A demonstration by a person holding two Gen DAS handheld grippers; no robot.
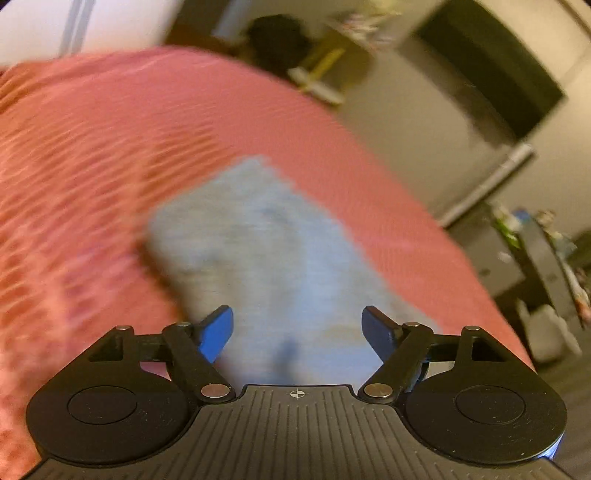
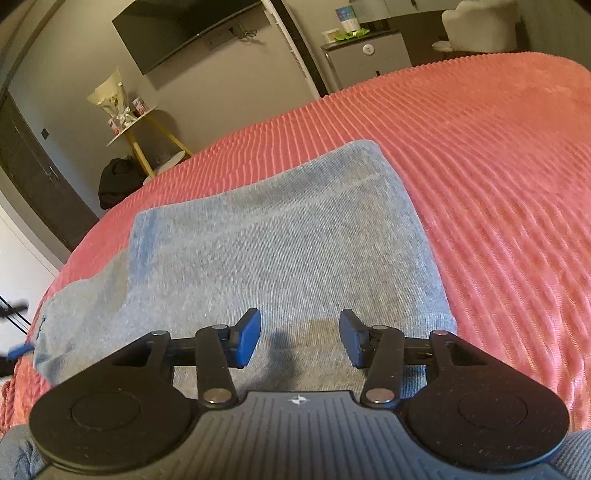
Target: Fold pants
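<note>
The grey-blue pants lie flat in a folded block on the coral ribbed bedspread. My right gripper hovers low over their near edge, open and empty. In the blurred left wrist view the pants stretch away ahead of my left gripper, which is open and empty above their near end. A lower layer of the pants sticks out at the left in the right wrist view.
The bedspread fills most of both views. Past the bed edge stand a small yellow-legged side table, a dark bag on the floor, a wall-mounted TV and a grey cabinet.
</note>
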